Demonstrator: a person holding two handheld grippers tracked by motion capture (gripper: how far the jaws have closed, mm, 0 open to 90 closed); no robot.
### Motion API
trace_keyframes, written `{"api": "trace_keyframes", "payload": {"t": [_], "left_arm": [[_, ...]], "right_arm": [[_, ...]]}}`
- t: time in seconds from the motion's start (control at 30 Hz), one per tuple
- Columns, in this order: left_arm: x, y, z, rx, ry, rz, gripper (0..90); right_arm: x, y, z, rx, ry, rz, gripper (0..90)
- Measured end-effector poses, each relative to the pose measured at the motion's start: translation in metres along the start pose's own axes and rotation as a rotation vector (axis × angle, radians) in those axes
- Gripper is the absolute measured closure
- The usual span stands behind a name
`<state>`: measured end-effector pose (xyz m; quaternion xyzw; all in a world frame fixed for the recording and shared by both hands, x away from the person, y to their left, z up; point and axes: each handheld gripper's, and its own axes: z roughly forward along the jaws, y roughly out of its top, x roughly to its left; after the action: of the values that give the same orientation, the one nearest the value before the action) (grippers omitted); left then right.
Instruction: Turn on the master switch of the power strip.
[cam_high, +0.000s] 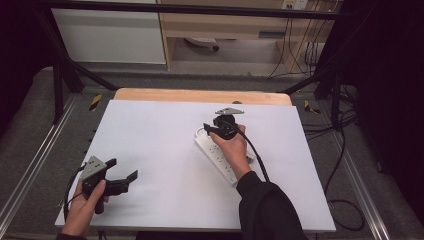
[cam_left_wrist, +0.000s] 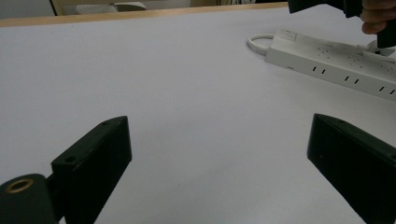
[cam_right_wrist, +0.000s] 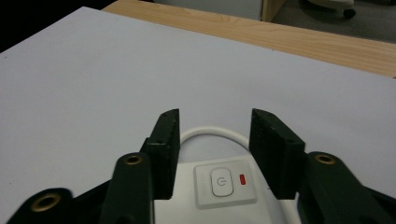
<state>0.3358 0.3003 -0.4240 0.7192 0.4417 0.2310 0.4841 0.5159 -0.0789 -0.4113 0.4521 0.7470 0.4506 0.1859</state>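
The power strip's (cam_right_wrist: 224, 186) switch end lies between the right gripper's (cam_right_wrist: 214, 135) spread jaws (pads not touching).

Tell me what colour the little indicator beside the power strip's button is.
Red indicator on the white power strip; clearest in the right gripper view.

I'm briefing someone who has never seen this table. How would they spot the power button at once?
Start at the white sheet covering the table, then find the white power strip lying right of centre. At the strip's far end, where its white cable loops out, sits a square power button between the right tongs, which stand open. A small red indicator beside it sets it apart from the sockets.
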Motion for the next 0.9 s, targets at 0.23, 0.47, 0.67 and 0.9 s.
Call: {"api": "trace_keyframes", "payload": {"t": [0.23,0.47,0.67,0.9], "left_arm": [[0.0,0.0,-0.001,0.001,0.008,-0.004,6.3],[0.001,0.0,-0.001,0.001,0.009,-0.014,6.0],[0.001,0.0,-0.001,0.003,0.011,-0.021,6.0],[0.0,0.0,0.001,0.009,0.013,-0.015,6.0]], "right_arm": [[-0.002,0.009,-0.003,0.019,-0.009,0.019,24.2],[0.0,0.011,-0.007,0.031,-0.023,0.015,7.0],[-0.001,0.015,-0.018,0.024,-0.014,0.017,5.4],[-0.005,0.017,-0.037,0.005,0.0,0.011,6.8]]}}
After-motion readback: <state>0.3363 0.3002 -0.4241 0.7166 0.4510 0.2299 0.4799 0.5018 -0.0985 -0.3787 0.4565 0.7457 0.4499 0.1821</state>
